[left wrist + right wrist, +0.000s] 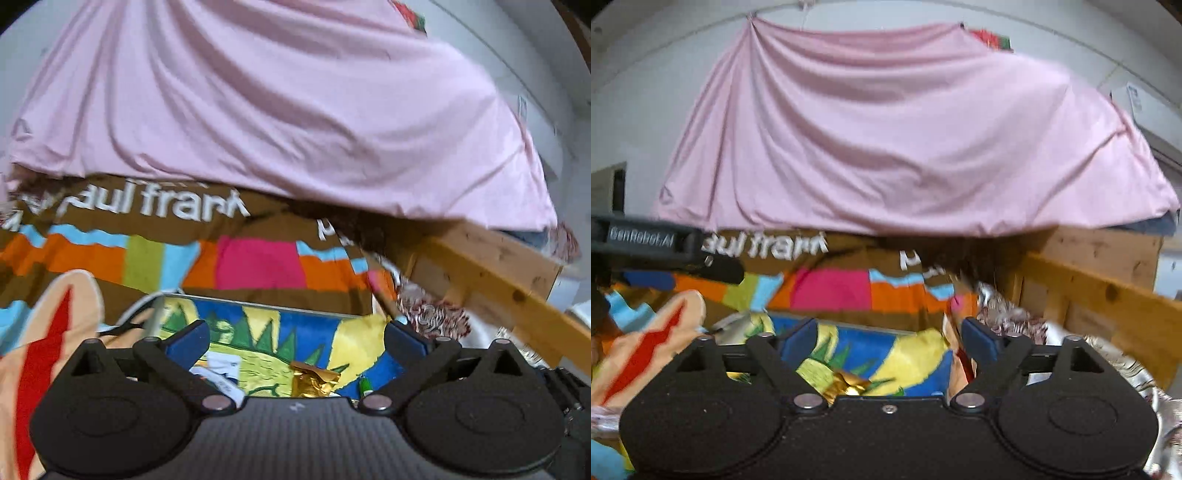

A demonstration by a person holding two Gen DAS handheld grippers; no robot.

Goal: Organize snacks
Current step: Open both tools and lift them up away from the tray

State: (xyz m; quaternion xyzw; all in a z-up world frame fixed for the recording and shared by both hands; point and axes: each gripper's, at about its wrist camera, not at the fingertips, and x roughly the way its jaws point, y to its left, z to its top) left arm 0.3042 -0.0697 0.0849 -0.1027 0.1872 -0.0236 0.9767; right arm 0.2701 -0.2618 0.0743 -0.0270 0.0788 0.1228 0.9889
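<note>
A gold foil snack wrapper [312, 380] lies on a bright blue, yellow and green picture surface [258, 332] just in front of my left gripper [295, 332], whose blue pads stand wide apart with nothing between them. The same gold wrapper [846, 386] shows in the right wrist view, low between the blue pads of my right gripper [886, 334], which is also open and empty. A small green item [365, 387] lies right of the wrapper. The left gripper's body [657, 251] reaches in at the left of the right wrist view.
A striped "paul frank" cloth [184, 258] lies behind the picture surface, with a pink sheet [277, 110] hanging above. A peach and red package [55, 332] is at the left. A wooden frame [498, 280] and crinkled patterned foil [1015, 317] are at the right.
</note>
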